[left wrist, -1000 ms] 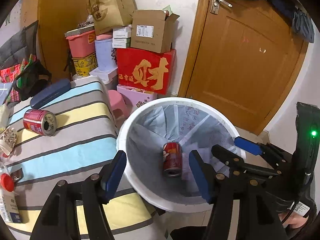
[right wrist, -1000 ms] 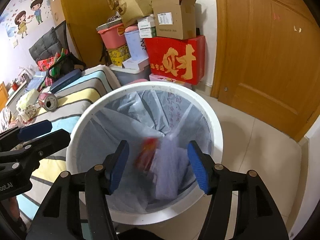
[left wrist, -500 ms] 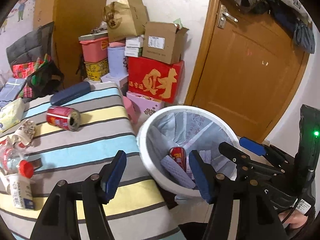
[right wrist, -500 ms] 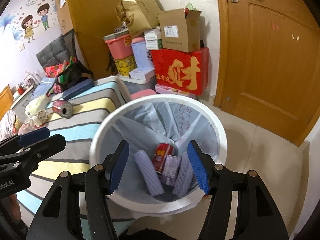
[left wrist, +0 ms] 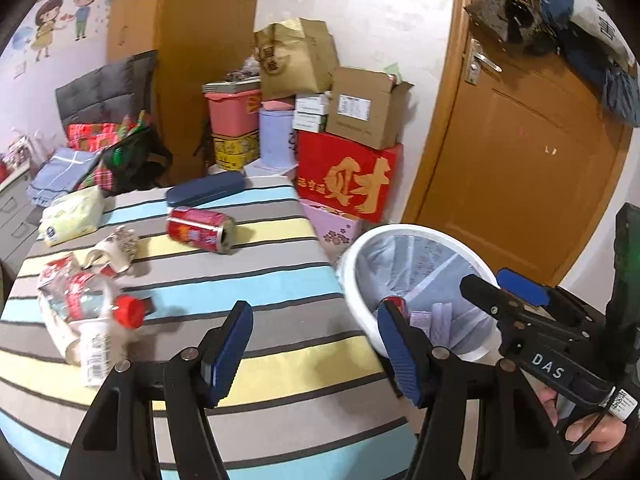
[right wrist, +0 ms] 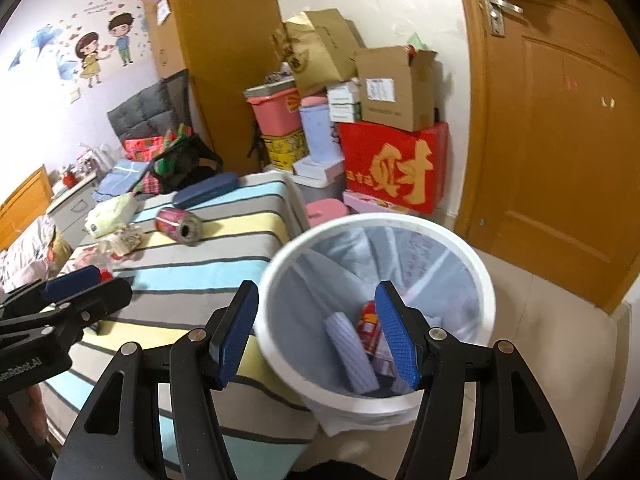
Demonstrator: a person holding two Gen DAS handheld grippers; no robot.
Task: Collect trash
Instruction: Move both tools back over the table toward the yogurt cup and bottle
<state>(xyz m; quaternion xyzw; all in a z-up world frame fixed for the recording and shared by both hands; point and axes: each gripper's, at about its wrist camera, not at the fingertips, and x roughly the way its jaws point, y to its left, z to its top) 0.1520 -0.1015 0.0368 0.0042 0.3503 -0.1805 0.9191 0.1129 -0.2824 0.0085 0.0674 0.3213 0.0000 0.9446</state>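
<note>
A white bin [left wrist: 416, 230] [right wrist: 360, 219] with a pale liner stands on the floor beside the striped table [left wrist: 260, 276]. Inside it lie a red can [right wrist: 370, 320] and lilac ribbed wrappers [right wrist: 352, 354]. On the table lie another red can [left wrist: 200, 230] [right wrist: 178, 226] on its side, a crushed bottle with a red cap [left wrist: 88, 300], a crumpled paper cup [left wrist: 116, 248] and a small white tube [left wrist: 94, 354]. My left gripper [left wrist: 314, 320] hangs open and empty over the table's near edge. My right gripper [right wrist: 316, 300] is open and empty above the bin's near rim.
A tissue pack [left wrist: 72, 216] and a navy case [left wrist: 206, 194] lie at the table's far side. Stacked boxes with a red carton [left wrist: 348, 178] stand against the wall behind the bin. A wooden door [left wrist: 520, 168] is at the right, with tiled floor before it.
Both grippers have drawn back and up from the bin. The left one has swung left over the table, bringing the bottle and cup into view. The dropped trash has settled in the bin.
</note>
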